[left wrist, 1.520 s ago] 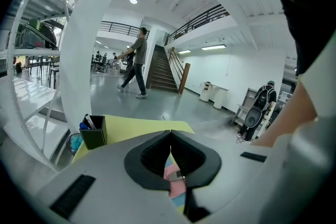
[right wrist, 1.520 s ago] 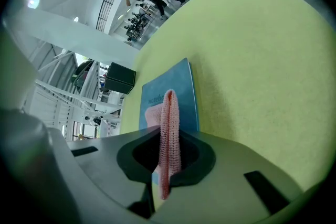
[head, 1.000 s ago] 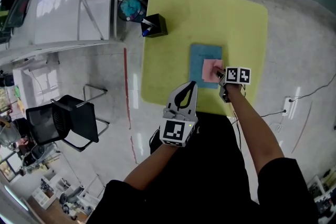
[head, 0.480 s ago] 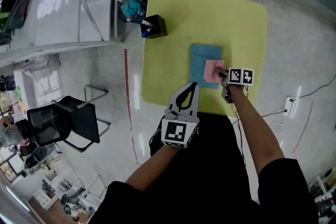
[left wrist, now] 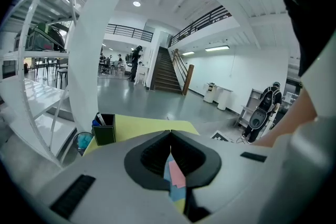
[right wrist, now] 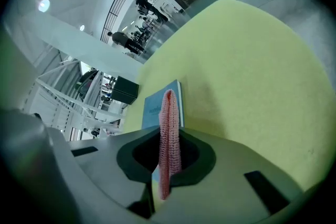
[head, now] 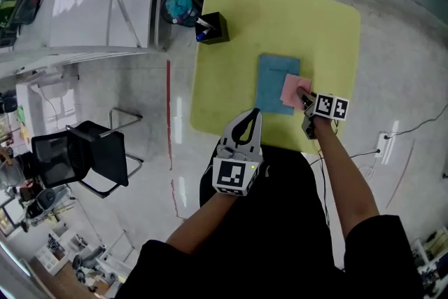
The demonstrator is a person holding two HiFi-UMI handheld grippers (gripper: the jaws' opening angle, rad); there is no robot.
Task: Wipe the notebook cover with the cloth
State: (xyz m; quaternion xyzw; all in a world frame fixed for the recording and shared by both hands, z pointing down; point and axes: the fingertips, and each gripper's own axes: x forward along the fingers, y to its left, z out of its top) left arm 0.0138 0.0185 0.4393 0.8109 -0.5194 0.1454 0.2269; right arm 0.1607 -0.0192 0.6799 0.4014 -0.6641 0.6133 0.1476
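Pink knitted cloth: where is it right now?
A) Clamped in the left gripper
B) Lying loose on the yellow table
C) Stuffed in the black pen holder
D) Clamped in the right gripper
D: the right gripper view shows the pink knitted cloth pinched between the right gripper's jaws, and the head view shows it lying across the right edge of the blue notebook.

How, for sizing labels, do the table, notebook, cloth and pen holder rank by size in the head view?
1. yellow table
2. blue notebook
3. pink cloth and black pen holder look about alike; I won't rank them.
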